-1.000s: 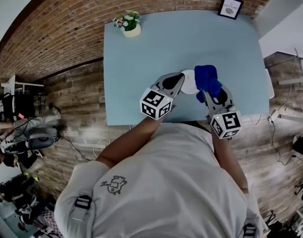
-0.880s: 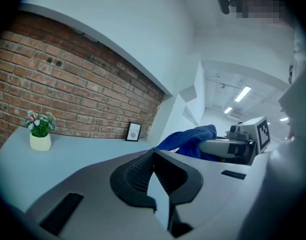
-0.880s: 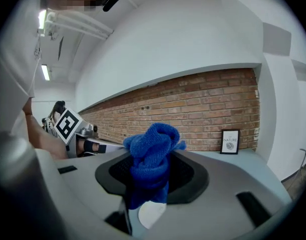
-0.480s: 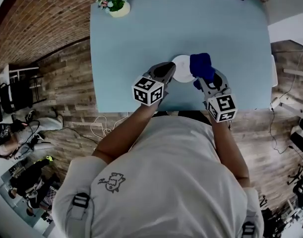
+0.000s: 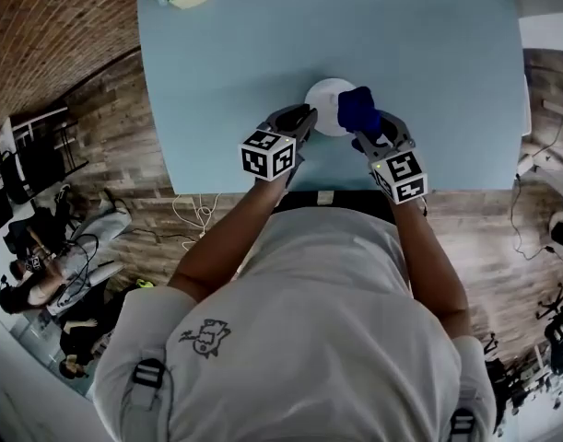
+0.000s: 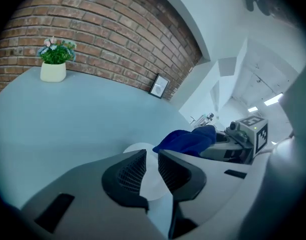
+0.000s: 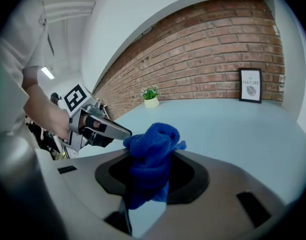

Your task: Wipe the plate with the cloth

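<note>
1. The right gripper (image 7: 151, 176) is closed on the blue cloth (image 7: 154, 146), which is bunched between its jaws and bulges out above them.
2. In the head view the cloth is seen over the right part of the white plate (image 5: 323, 99). The plate lies on the table (image 5: 263, 44), near its front edge. Whether cloth and plate are touching cannot be told.
3. The left gripper (image 6: 151, 156) is set at the plate's left rim, with its jaws drawn to a narrow slit in which the white of the plate shows. The rim is judged to be pinched there, so that the plate is steadied.
4. Only a shallow bite on the rim is held. If a stroke is pressed hard sideways, the plate could be pulled from the jaws and slid toward the table's near edge.
5. Only a small wad of cloth is presented. If the right gripper is lowered too far, the plate could be met by the hard jaw tips instead of the cloth and be scraped or tipped.
6. The two grippers are close together, so they could be knocked against each other by a wide stroke to the left, and the hold on the rim could be loosened.
</note>
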